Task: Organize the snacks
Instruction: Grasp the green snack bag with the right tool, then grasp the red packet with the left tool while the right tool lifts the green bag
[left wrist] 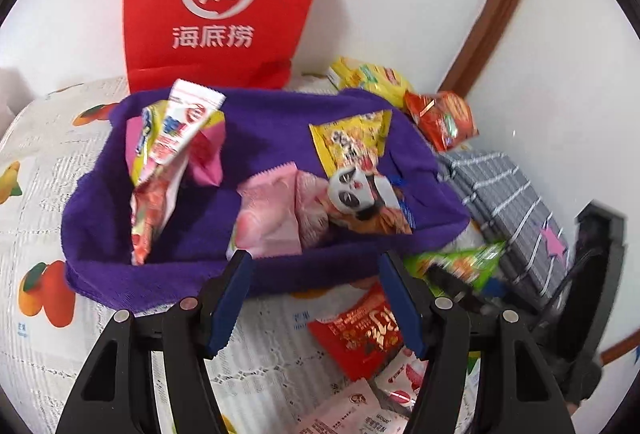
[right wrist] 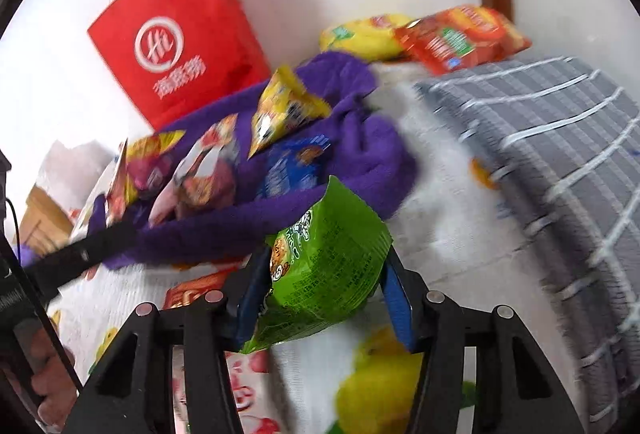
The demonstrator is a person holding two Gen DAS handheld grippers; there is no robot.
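A purple fabric basket (left wrist: pixel 168 286) sits on the fruit-print tablecloth and holds several snack packets: yellow (left wrist: pixel 352 141), pink (left wrist: pixel 268 218), white-red (left wrist: pixel 180 125). My left gripper (left wrist: pixel 314 262) is open and empty at the basket's near rim. My right gripper (right wrist: pixel 326 258) is shut on a green snack packet (right wrist: pixel 332 266) and holds it just to the right of the basket (right wrist: pixel 224 234). The same green packet shows in the left wrist view (left wrist: pixel 460 266), right of the basket.
A red paper bag (left wrist: pixel 224 1) stands against the wall behind the basket. Yellow (right wrist: pixel 364 33) and orange-red (right wrist: pixel 460 37) packets lie at the back. A grey striped fabric box (right wrist: pixel 560 161) is at right. Red (left wrist: pixel 360 334) and white packets lie on the cloth in front.
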